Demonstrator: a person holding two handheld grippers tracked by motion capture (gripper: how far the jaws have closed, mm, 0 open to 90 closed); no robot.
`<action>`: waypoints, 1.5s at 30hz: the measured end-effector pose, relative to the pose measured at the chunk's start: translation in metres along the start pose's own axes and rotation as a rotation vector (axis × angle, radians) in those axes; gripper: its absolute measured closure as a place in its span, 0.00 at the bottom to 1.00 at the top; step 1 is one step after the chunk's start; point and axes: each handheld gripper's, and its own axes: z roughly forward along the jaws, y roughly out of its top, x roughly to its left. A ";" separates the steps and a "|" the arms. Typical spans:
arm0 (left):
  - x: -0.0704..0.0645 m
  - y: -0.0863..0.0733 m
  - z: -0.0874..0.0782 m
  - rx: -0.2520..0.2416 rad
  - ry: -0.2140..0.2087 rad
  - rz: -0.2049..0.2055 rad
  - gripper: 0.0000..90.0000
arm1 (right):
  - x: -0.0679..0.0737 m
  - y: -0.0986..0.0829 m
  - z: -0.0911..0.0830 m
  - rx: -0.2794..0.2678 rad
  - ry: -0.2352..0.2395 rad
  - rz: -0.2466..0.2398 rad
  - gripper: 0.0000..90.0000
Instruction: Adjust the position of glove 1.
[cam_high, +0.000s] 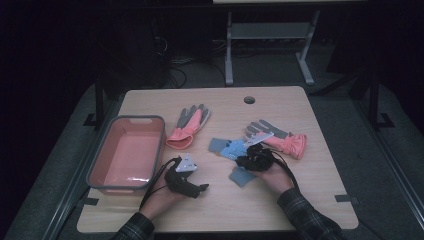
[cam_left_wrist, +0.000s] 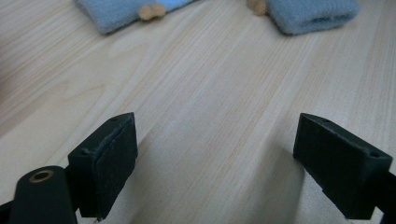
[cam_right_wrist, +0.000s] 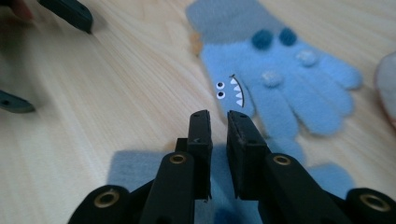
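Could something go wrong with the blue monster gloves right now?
Maybe. The right gripper has its fingers nearly together above one blue glove, right beside the other blue glove. If it grabs there, it might pinch both, or drag the second along. The left gripper is wide open over bare table, so it isn't holding anything steady, and a glove could slide.

High view dim and grainy; surroundings near black, only the light wooden table (cam_high: 280, 195) lit, from above. Both gripper views brighter. Soft shadows under the left gripper's black jaws. Fuzzy blue knit glove with shark face (cam_right_wrist: 275, 79) fairly sharp; near jaws, frame edges soft.
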 end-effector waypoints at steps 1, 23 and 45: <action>0.000 0.000 0.000 0.000 0.000 0.000 0.15 | 0.001 -0.001 0.005 0.015 -0.011 -0.009 0.94; -0.013 0.028 -0.011 -0.051 -0.064 0.005 0.71 | 0.015 0.014 -0.026 -0.154 -0.014 -0.047 1.00; 0.003 0.063 0.002 -0.108 -0.039 -0.066 0.99 | 0.026 0.006 -0.035 -0.214 -0.010 -0.077 1.00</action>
